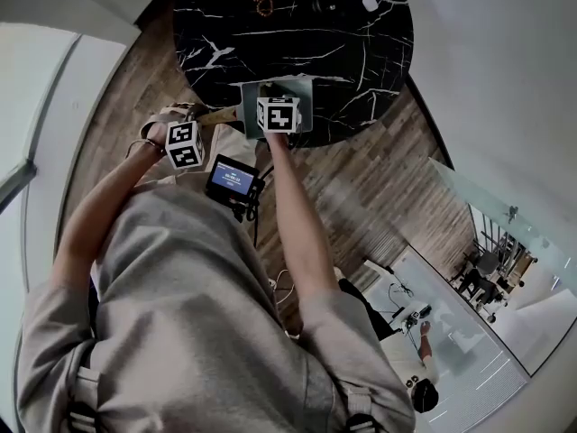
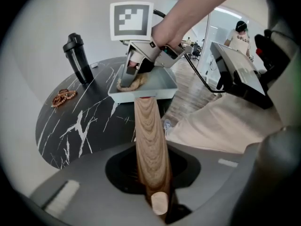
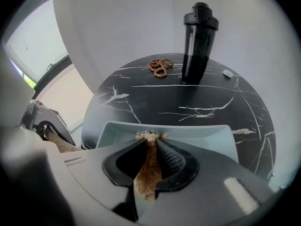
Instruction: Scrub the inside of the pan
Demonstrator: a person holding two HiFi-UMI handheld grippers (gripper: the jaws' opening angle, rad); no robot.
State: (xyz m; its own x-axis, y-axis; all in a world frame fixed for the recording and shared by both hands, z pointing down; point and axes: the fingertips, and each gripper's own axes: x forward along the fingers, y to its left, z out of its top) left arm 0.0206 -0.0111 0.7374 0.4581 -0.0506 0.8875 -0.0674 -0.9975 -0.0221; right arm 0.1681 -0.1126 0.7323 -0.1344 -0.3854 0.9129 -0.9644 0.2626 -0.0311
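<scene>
Wood handle [image 2: 149, 135] sits clamped in the L gripper [image 2: 151, 182], jaws narrow on it, just off the table's [image 2: 80, 121] near edge. It runs to the grey-blue pan [image 2: 164, 81] at that edge. R gripper [image 3: 149, 173], over the pan, pinches a brown fibre scrubber [image 3: 150, 138], tip inside the pan.

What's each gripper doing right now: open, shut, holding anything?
Left gripper: closed on the wooden handle.
Right gripper: closed on the brown scrubber, down inside the pan.
</scene>
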